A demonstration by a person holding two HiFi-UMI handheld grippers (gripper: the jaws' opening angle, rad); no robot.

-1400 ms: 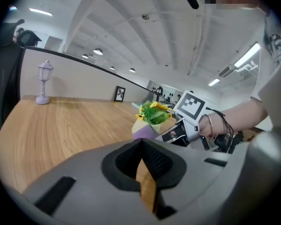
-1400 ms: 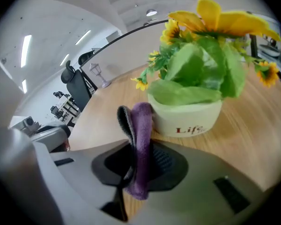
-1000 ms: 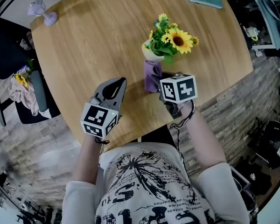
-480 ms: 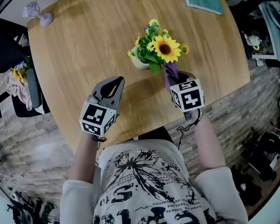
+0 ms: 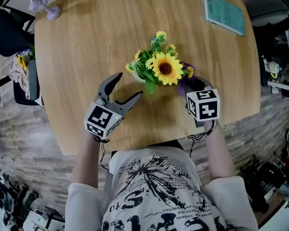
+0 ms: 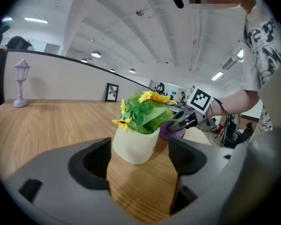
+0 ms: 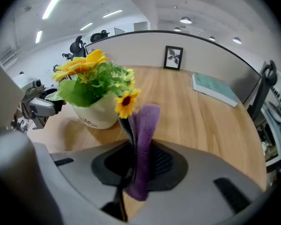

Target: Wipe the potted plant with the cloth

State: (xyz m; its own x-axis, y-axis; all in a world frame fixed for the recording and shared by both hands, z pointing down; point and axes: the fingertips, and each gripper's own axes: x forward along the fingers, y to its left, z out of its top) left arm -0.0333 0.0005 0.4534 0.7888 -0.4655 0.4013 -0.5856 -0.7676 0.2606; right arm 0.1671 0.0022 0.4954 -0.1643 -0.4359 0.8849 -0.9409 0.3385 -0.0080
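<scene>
Left gripper view: the left gripper (image 6: 139, 165) has its fingers apart and opening, with nothing pressed between them. The plant (image 6: 143, 114) in its cream pot (image 6: 133, 146) stands on the worktop (image 6: 51, 125) just ahead of the gap, untouched. The right gripper (image 7: 138, 161), at the plant's other side, has its fingers clamped on a purple cloth (image 7: 144, 135), which stands up just beside a small sunflower (image 7: 126, 102). The pot's dark print is too small to read, as is the teal book (image 5: 224, 13) cover.
</scene>
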